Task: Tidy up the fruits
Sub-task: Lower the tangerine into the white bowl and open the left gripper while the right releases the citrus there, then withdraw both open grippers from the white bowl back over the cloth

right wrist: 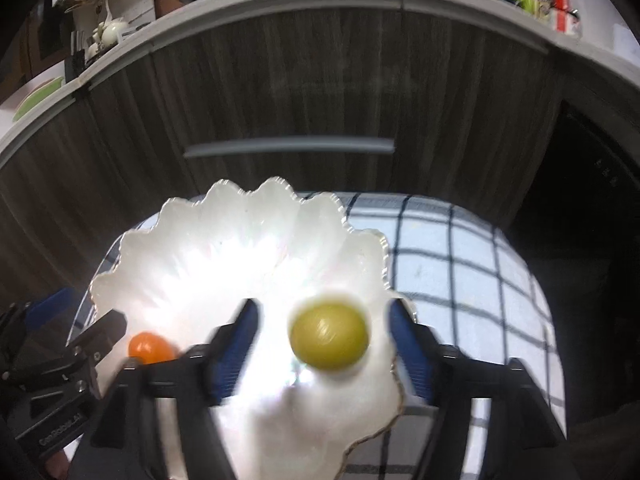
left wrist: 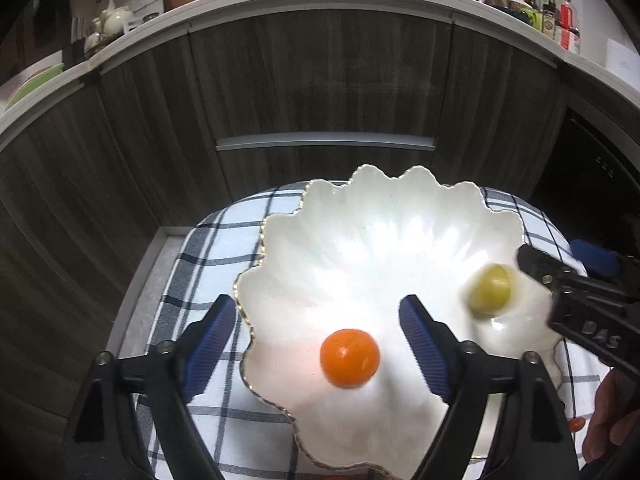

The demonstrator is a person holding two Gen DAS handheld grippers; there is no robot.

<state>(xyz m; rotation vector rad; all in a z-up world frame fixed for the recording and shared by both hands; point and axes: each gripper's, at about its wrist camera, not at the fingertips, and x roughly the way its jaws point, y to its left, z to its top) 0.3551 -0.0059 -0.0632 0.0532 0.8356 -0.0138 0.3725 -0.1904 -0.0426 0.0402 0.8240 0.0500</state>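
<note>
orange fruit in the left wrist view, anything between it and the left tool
Nothing visible. The orange fruit lies in the white bowl, in the open gap of the left tool, neither pad touching it.

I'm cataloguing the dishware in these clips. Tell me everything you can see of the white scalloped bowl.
The white scalloped bowl is a wide, shallow dish with a wavy, shell-like rim edged in a thin gold-looking line. Its glossy, pearly inside looks like glazed ceramic and glares under the light. It sits upright on a checked cloth. Inside it are an orange fruit and a yellow-green fruit, apart from each other. Both grippers hang open above it; neither visibly touches it.
</note>
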